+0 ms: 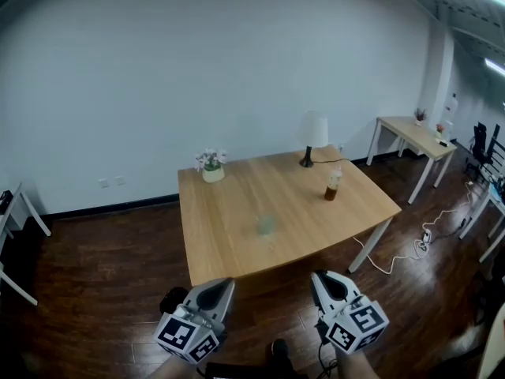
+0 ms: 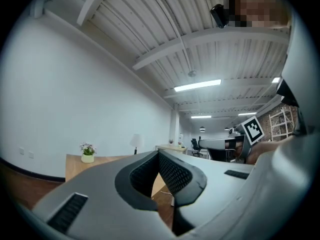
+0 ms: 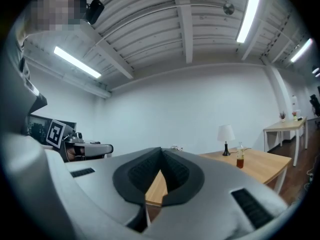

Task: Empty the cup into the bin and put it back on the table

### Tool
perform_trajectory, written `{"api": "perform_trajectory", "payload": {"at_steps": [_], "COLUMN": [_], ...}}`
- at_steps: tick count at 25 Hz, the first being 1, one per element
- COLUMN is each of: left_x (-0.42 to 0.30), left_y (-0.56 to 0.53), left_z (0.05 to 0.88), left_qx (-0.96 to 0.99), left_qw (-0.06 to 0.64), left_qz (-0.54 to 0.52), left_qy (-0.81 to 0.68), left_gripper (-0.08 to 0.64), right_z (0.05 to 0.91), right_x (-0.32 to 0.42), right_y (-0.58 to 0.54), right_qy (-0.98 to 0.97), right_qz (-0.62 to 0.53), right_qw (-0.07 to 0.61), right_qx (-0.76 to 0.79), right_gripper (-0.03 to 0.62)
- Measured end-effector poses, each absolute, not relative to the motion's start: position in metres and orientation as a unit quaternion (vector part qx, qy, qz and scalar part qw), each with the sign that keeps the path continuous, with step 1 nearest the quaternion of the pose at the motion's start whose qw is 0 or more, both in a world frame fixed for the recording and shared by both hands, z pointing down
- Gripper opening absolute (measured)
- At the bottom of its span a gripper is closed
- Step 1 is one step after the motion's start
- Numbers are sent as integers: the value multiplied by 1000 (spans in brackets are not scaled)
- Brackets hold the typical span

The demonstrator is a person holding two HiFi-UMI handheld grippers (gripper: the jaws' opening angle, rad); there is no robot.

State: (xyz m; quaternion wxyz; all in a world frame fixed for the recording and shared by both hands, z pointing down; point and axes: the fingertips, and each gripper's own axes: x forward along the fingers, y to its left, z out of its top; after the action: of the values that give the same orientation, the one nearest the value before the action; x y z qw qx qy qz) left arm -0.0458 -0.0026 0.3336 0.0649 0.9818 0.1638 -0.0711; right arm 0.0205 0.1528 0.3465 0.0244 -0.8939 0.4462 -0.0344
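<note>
I read left claw [image 1: 222,287] and right claw [image 1: 323,281] both closed, nothing gripped. Pale green translucent cup [image 1: 266,226] on light wooden worktop [image 1: 229,200], well ahead, between claws.

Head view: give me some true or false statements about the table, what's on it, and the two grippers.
1. The lamp stands on the wooden table. True.
2. The right gripper holds the cup. False: its jaws are together and empty, and the cup stands on the table.
3. The bottle lies on its side. False: it stands upright, near the lamp.
4. The flower pot sits by the table's far edge. True.
5. The left gripper is shut with nothing in it. True.
</note>
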Motion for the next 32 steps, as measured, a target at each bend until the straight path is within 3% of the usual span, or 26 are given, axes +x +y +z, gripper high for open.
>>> {"api": "perform_trajectory", "payload": {"at_steps": [16,32], "left_x": [117,181], "left_y": [2,-34], "left_z": [335,351], "left_qx": [995,998], "left_qw": [42,48], "left_qz": [-60,-33], "left_qy": [68,14], "left_gripper": [-9,-9], "right_z": [354,377], "right_x": [191,266], "right_y": [130,92], "right_qy": [552,586], "right_qz": [-56,-89], "right_qw": [17,11], "right_qx": [-832,-805], "right_gripper": [-2,-2]}}
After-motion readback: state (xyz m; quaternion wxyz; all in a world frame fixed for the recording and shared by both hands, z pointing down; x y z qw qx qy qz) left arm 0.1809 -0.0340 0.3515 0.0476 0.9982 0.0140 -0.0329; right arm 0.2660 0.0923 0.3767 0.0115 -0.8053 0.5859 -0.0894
